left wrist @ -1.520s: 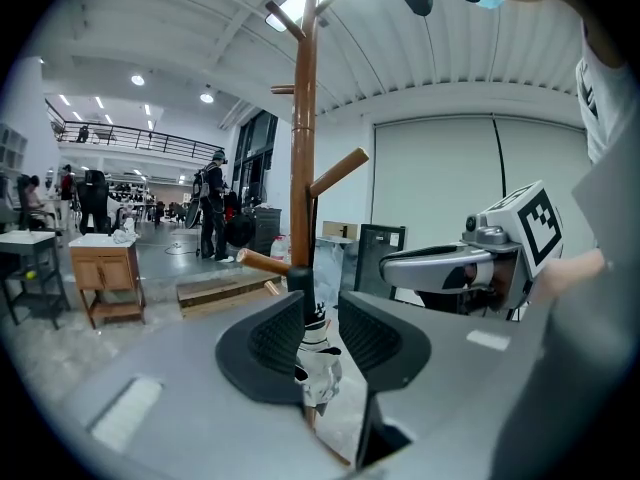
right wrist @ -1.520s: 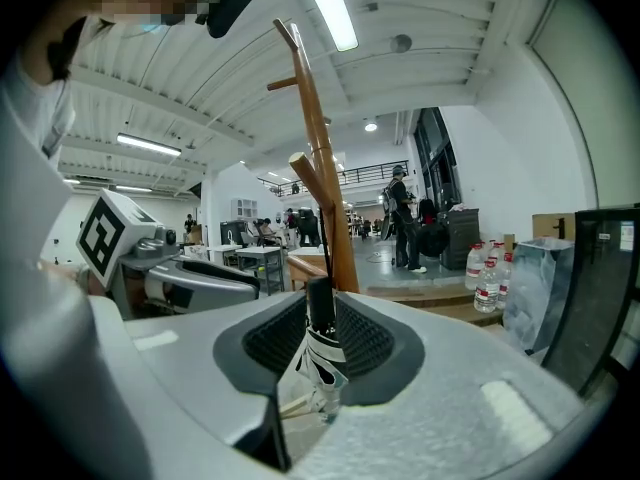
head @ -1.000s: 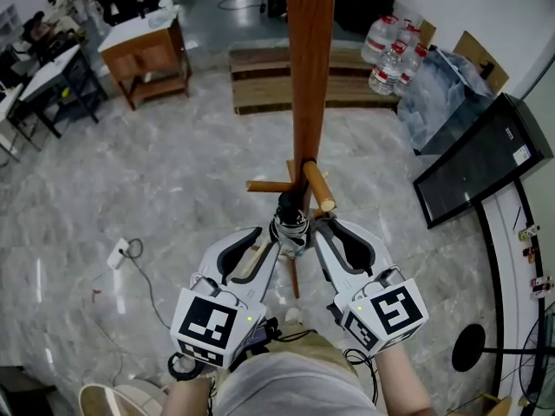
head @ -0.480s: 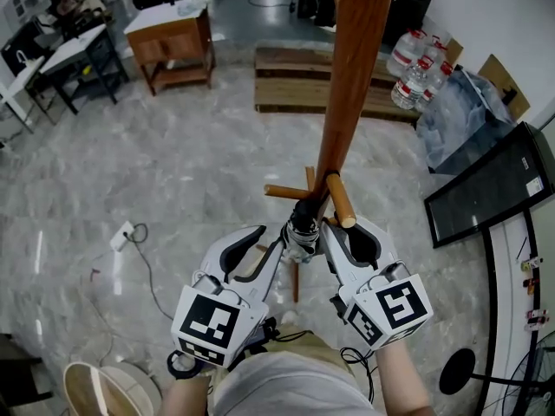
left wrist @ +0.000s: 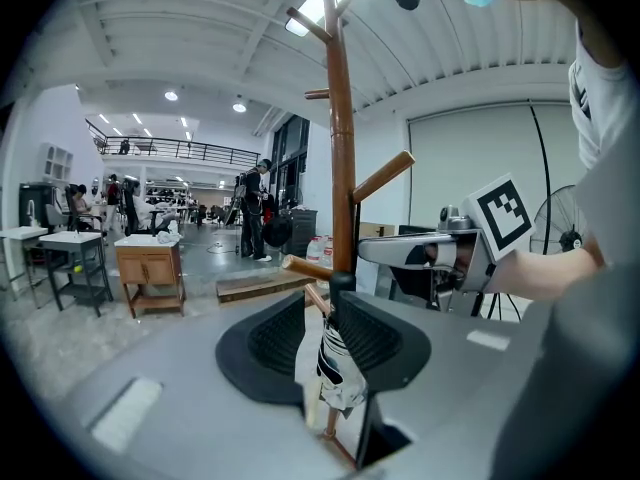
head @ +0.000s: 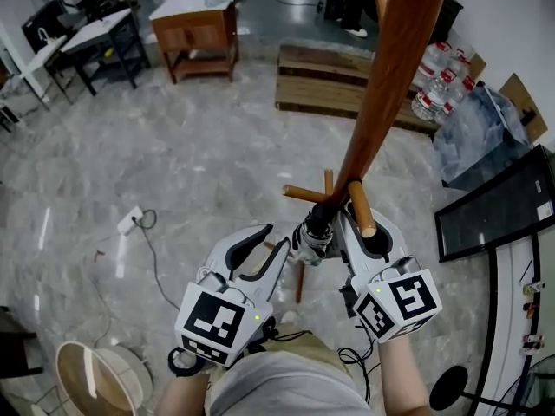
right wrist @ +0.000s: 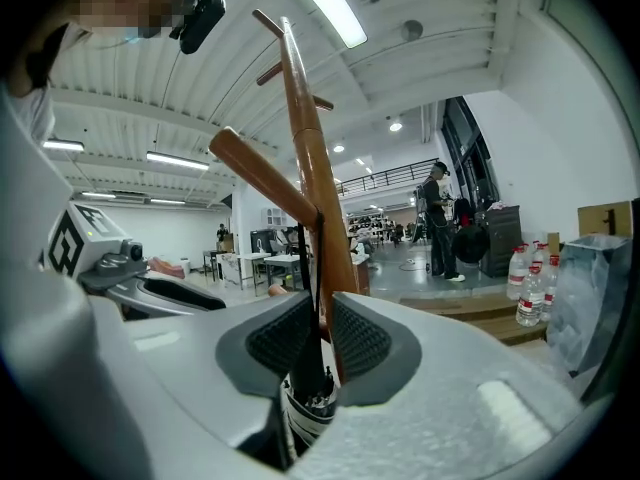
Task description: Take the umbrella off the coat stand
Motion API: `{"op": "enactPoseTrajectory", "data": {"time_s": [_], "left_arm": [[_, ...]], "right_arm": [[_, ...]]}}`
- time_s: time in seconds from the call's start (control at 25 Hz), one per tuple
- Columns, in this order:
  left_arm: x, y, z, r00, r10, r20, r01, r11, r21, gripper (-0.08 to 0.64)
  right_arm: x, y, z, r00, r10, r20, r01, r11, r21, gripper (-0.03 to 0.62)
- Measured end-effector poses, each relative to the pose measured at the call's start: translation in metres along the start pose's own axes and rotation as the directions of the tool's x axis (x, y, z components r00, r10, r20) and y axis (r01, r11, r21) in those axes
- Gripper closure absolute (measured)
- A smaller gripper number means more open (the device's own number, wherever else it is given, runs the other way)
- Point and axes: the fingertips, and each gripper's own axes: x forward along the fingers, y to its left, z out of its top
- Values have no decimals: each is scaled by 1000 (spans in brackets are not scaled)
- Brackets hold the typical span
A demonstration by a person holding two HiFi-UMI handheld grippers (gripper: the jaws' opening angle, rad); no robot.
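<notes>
Umbrella strap must slide up and off the slanted peg

Head view: folded umbrella (head: 310, 237) hangs tight against the coat stand (head: 381, 102), just under the lower pegs and between both tools. The left gripper (head: 286, 248) is at its left flank. The right gripper (head: 345, 232) is tucked under the slanted peg (head: 360, 208).

Left gripper view: the left gripper (left wrist: 325, 306) has its jaws a little apart around the umbrella (left wrist: 338, 363). The black handle lies against one pad and a sliver of floor shows at the other, so I read it as not clamped. The coat stand (left wrist: 342, 168) rises right behind.

Right gripper view: the right gripper (right wrist: 318, 318) has its jaws nearly together, pinched on the top of the umbrella (right wrist: 305, 398). The thin wrist strap (right wrist: 313, 268) runs up from there to the root of the peg (right wrist: 265, 178) on the coat stand (right wrist: 310, 158).

Doing it well, as I judge it:
- Hold the right pinch firm and raise it along the peg's slant, up and outward, so the loop slides over the tip.
- Close the left on the canopy to stop it swinging.
- Avoid pulling down or sideways, since the strap would snag at the root and the stand could rock
</notes>
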Motion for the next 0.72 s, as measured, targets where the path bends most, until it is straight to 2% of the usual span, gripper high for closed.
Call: {"op": "enactPoseTrajectory", "data": {"time_s": [0.44, 0.6, 0.72], "left_arm": [[0, -4, 5, 1000, -5, 11, 4, 1000, 15, 457], [3, -4, 5, 1000, -1, 11, 1, 1000, 8, 457], [4, -4, 16, 999, -7, 33, 6, 1000, 21, 457]], "right_arm": [[8, 4, 3, 1000, 24, 0, -24, 999, -25, 554], [9, 3, 3, 1000, 25, -1, -25, 999, -30, 584], [9, 4, 3, 1000, 28, -3, -28, 999, -27, 590]]}}
